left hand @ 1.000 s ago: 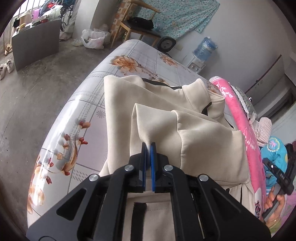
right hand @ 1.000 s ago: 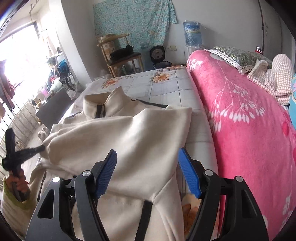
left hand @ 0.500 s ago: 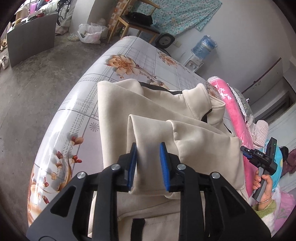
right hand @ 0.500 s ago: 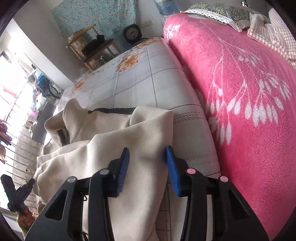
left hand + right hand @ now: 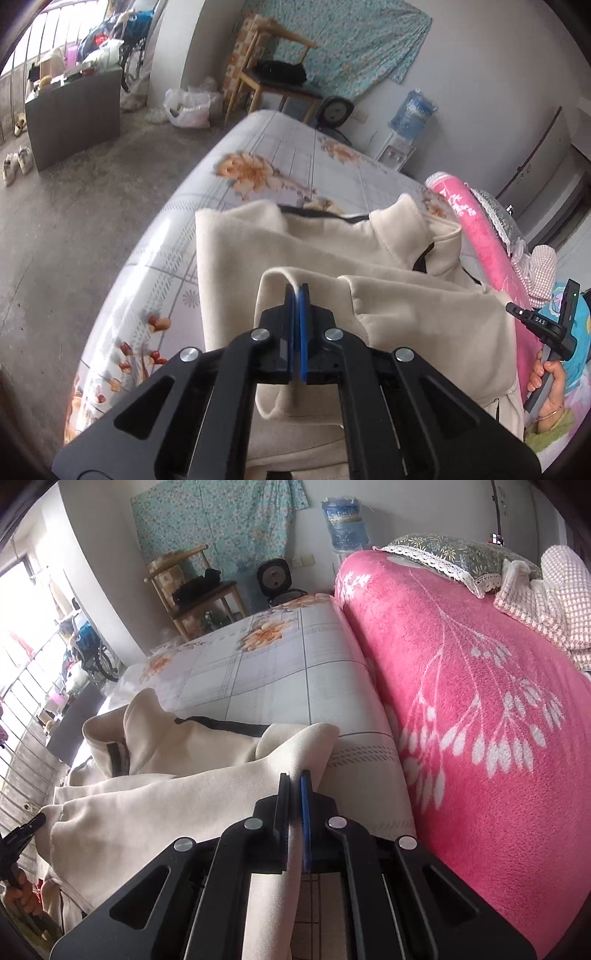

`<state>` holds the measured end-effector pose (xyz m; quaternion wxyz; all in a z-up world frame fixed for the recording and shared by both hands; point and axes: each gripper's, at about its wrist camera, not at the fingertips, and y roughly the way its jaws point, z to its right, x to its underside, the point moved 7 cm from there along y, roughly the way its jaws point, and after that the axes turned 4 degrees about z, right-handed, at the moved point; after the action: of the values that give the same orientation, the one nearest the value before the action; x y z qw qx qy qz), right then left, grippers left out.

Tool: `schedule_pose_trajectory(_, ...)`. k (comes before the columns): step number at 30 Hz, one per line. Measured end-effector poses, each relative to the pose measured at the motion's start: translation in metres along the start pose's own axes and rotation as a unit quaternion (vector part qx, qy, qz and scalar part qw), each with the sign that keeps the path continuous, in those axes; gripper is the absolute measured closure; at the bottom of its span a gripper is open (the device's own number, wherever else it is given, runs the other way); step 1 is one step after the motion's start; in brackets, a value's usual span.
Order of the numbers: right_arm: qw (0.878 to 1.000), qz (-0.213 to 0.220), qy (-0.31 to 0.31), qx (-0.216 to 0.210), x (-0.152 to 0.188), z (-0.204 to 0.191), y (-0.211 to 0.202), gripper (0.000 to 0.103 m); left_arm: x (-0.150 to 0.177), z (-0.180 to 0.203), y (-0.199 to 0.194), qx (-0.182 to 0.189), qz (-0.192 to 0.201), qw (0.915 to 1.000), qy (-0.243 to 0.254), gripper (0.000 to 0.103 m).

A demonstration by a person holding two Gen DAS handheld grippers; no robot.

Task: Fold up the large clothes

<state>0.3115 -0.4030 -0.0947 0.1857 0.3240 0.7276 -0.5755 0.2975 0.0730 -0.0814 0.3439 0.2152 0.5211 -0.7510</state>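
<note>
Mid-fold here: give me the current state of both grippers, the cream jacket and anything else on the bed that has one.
Left gripper: shut on a fold of the cream jacket.
Right gripper: shut on the jacket's edge nearest the blanket.
Cream jacket: partly folded on the bed sheet, sleeves laid over the body, collar standing, neck zip open.
Pink blanket: spread flat beside the jacket.
Pillow: lying on the blanket.
</note>
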Motion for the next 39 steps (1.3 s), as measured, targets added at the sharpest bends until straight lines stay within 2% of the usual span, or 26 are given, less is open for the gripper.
schedule_pose_trajectory(7, 1.0, -0.02, 0.002, 0.003, 0.008, 0.008, 0.016, 0.097, 0.012, -0.013, 0.029, -0.051, -0.042, 0.9977, 0.013, 0.101)
schedule_pose_trajectory(10, 1.0, -0.018, 0.0, 0.013, 0.006, 0.009, 0.004, 0.079, 0.017, -0.015, 0.028, -0.062, -0.044, 0.9969, 0.022, 0.096)
schedule_pose_trajectory(12, 1.0, 0.0, -0.021, 0.012, 0.003, 0.004, -0.016, 0.068, 0.013, -0.014, 0.015, -0.062, -0.027, 0.9974, 0.024, 0.095)
schedule_pose_trajectory(15, 0.998, 0.016, -0.069, -0.004, 0.008, -0.016, -0.055, 0.068, 0.005, -0.007, -0.01, -0.06, 0.001, 0.997, 0.048, 0.094)
schedule_pose_trajectory(17, 0.993, 0.016, -0.118, -0.021, 0.023, -0.035, -0.081, 0.068, 0.006, 0.002, -0.019, -0.041, -0.008, 0.9971, 0.063, 0.092)
schedule_pose_trajectory(19, 0.984, 0.001, -0.169, -0.047, 0.048, -0.054, -0.098, 0.068, 0.018, 0.011, -0.017, -0.014, -0.037, 0.9966, 0.072, 0.088)
schedule_pose_trajectory(21, 0.976, -0.023, -0.206, -0.063, 0.078, -0.066, -0.103, 0.068, 0.036, 0.013, -0.006, -0.013, -0.076, 0.9939, 0.079, 0.087)
schedule_pose_trajectory(23, 0.974, -0.057, -0.212, -0.046, 0.104, -0.063, -0.09, 0.068, 0.054, 0.004, 0.01, -0.045, -0.109, 0.9896, 0.082, 0.087)
schedule_pose_trajectory(25, 0.976, -0.094, -0.197, -0.005, 0.127, -0.047, -0.069, 0.068, 0.054, 0.001, 0.009, -0.041, -0.093, 0.9923, 0.071, 0.087)
schedule_pose_trajectory(28, 0.98, -0.082, -0.183, 0.018, 0.131, -0.042, -0.078, 0.069, 0.05, -0.001, -0.004, -0.045, -0.096, 0.9927, 0.057, 0.086)
schedule_pose_trajectory(30, 0.982, -0.066, -0.175, 0.031, 0.129, -0.047, -0.098, 0.068, 0.047, 0.001, -0.029, -0.047, -0.076, 0.9934, 0.072, 0.072)
schedule_pose_trajectory(32, 0.984, -0.055, -0.17, 0.02, 0.135, -0.056, -0.121, 0.067, 0.048, 0.003, -0.056, -0.043, -0.058, 0.9937, 0.085, 0.063)
schedule_pose_trajectory(33, 0.985, -0.052, -0.167, 0.016, 0.141, -0.061, -0.133, 0.063, 0.052, 0.004, -0.068, -0.037, -0.056, 0.9937, 0.09, 0.058)
schedule_pose_trajectory(35, 0.985, -0.051, -0.167, 0.009, 0.156, -0.069, -0.15, 0.055, 0.07, 0.002, -0.091, -0.032, -0.063, 0.9924, 0.101, 0.051)
schedule_pose_trajectory(39, 0.984, -0.059, -0.171, -0.006, 0.201, -0.09, -0.182, 0.042, 0.123, -0.007, -0.121, -0.045, -0.097, 0.9863, 0.126, 0.043)
